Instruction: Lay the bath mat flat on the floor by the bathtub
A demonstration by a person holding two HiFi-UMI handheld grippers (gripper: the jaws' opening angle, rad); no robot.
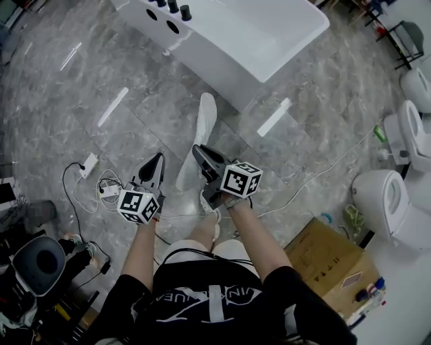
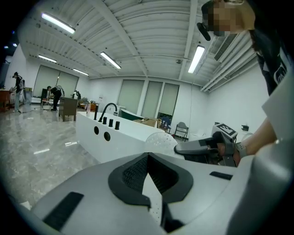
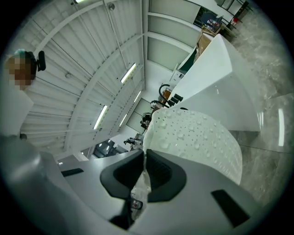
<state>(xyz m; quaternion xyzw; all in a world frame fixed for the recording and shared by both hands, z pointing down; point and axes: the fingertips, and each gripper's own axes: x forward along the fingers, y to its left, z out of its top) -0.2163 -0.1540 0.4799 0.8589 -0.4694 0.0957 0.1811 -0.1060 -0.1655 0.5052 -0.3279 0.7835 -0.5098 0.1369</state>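
Beside bathtub: mat not laid yet.
Left gripper & right gripper both pinch bath mat edge; it hangs bunched over floor. Spreading & laying flat left to do.

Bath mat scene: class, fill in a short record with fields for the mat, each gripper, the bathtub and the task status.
bath mat: white, studded, held up between both grippers
left gripper: shut on the mat's edge
right gripper: shut on the mat
bathtub: white, ahead of the person, black taps on its rim
floor: grey marble tiles
task status: mat not yet laid flat
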